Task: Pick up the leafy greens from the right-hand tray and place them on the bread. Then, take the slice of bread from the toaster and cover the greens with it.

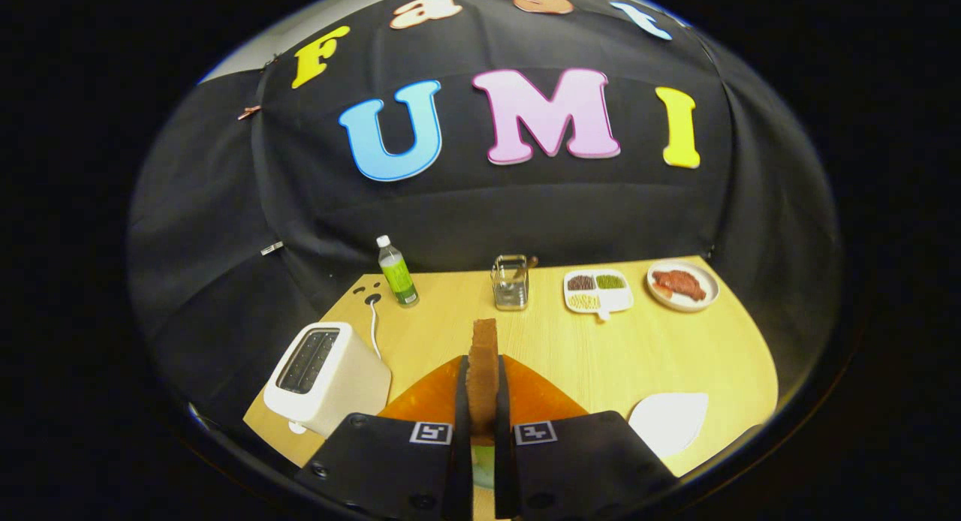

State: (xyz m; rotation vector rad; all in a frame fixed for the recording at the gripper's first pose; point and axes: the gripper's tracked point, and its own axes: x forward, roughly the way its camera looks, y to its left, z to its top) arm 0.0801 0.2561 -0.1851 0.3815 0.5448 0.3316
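Mounted on the gripper (482, 401), looking forward along both fingers and slightly down over the table (646, 348). Fingers fill the near foreground, clamped on an upright bread slice (483, 371) that blocks the centre line. Close above an orange board (537, 393) just under the fingers. Toaster (326, 377) near, to the left; white tray (670, 422) near, to the right. Bottle (397, 272), glass holder (511, 282), divided dish (598, 291) and plate (682, 285) far off along the table's back edge, against the booth wall.

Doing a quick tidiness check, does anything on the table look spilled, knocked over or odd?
Nothing stands out. The bottle, toaster and glass holder stand upright, food stays on both dishes, and the gripper holds the bread slice on edge between its fingers.
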